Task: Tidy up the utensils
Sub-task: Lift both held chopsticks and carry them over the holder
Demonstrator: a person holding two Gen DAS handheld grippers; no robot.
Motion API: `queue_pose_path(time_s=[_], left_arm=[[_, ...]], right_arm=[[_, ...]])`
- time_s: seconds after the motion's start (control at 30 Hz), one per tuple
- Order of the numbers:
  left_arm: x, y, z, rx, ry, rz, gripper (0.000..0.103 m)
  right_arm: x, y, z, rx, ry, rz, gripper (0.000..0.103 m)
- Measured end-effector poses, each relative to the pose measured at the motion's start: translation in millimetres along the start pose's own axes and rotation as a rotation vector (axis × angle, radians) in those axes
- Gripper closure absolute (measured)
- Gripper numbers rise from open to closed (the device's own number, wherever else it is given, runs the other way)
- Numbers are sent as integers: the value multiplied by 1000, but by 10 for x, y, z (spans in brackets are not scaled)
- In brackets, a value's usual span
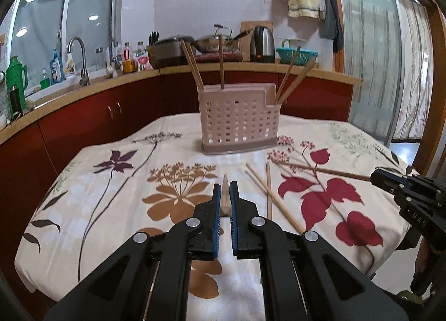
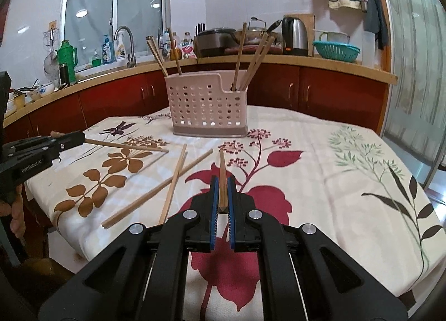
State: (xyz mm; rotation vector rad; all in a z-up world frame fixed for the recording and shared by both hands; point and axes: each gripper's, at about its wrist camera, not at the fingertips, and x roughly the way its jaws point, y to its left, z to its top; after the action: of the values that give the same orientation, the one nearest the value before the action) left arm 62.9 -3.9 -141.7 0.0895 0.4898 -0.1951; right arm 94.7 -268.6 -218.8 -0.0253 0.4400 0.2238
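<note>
A pink perforated utensil holder (image 1: pixel 237 123) (image 2: pixel 207 106) stands upright on the floral tablecloth, with several wooden chopsticks sticking out of its two compartments. My left gripper (image 1: pixel 225 189) (image 2: pixel 81 137) is shut on a wooden chopstick (image 1: pixel 225 206) (image 2: pixel 125 146) and held above the cloth. My right gripper (image 2: pixel 222 183) (image 1: pixel 375 179) is shut on another chopstick (image 2: pixel 222 165) (image 1: pixel 320 170), which points toward the holder. Two loose chopsticks (image 1: pixel 269 192) (image 2: pixel 156 195) lie crossed on the cloth between the two grippers.
The table's front edge (image 1: pixel 83 282) is close below the grippers. Behind the table runs a red-fronted counter (image 2: pixel 320 66) with a sink tap (image 1: pixel 79 61), bottles, a kettle (image 2: pixel 295 35), pots and a teal colander (image 2: pixel 336 50). A person's hand (image 2: pixel 15 215) shows at far left.
</note>
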Motion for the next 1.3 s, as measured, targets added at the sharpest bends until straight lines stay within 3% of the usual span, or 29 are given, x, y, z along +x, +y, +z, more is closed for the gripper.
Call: queue_pose_path(time_s=[0.7,1.3], left_arm=[[-305,86,308,-8,-98,7,96],[-51,239,586,-29,-95,4,96]], right_arm=[[-297,79,501,-27,-144,18,96],[62,68,975,-53,-190,39,96]])
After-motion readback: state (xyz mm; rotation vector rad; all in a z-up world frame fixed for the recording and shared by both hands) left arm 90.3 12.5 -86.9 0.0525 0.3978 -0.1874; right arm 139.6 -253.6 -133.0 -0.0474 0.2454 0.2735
